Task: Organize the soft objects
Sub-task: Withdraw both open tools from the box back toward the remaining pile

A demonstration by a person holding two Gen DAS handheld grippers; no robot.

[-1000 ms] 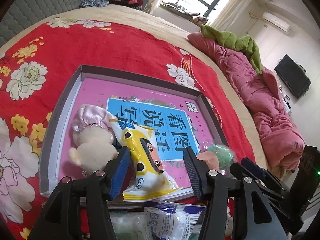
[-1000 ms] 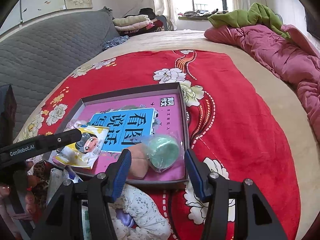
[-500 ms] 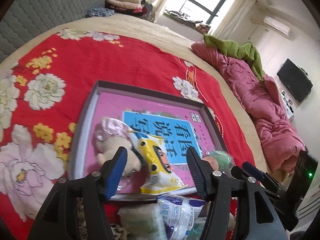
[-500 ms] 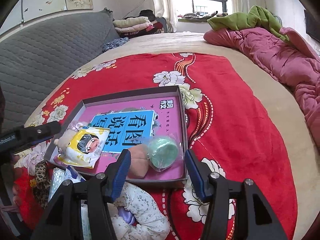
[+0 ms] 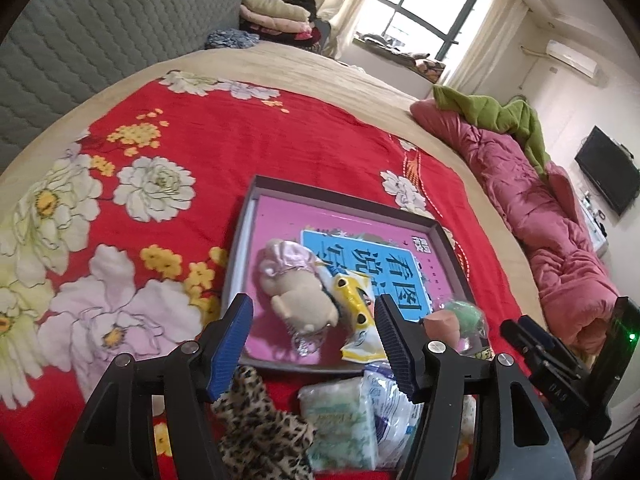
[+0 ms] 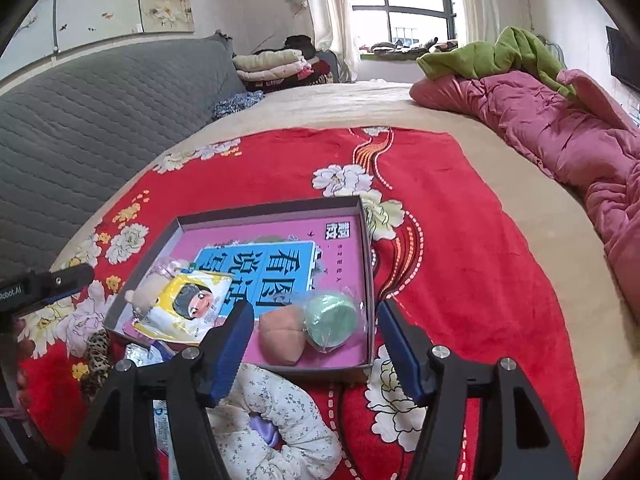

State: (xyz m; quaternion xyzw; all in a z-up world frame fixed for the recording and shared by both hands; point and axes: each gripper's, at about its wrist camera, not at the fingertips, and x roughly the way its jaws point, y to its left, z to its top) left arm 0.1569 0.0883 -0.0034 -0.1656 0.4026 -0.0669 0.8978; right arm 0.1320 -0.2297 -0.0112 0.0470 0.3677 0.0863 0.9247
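A shallow grey box [image 5: 336,196] with a pink printed bottom lies on the red flowered blanket. In it are a plush doll in a pink bonnet [image 5: 296,284], a yellow face-print packet [image 5: 356,300], a peach soft ball [image 6: 282,334] and a green ball in clear wrap [image 6: 330,320]. My left gripper [image 5: 312,320] hovers open above the box's near edge and holds nothing. The right gripper [image 6: 315,316] hangs over the near right corner of the box [image 6: 272,210]. Its jaws are opening and touch neither ball.
In front of the box lie a leopard-print cloth [image 5: 260,420], a green-white tissue pack [image 5: 340,412], a blue-white packet [image 5: 384,396] and a white floral scrunchie [image 6: 288,412]. A pink quilt [image 6: 560,132] runs along the bed's right side. A grey padded headboard [image 6: 100,100] stands at the left.
The left gripper has drawn back and up from the yellow packet, its jaws a little wider. The right gripper's jaws have spread and it rose slightly. The items in the box stayed put.
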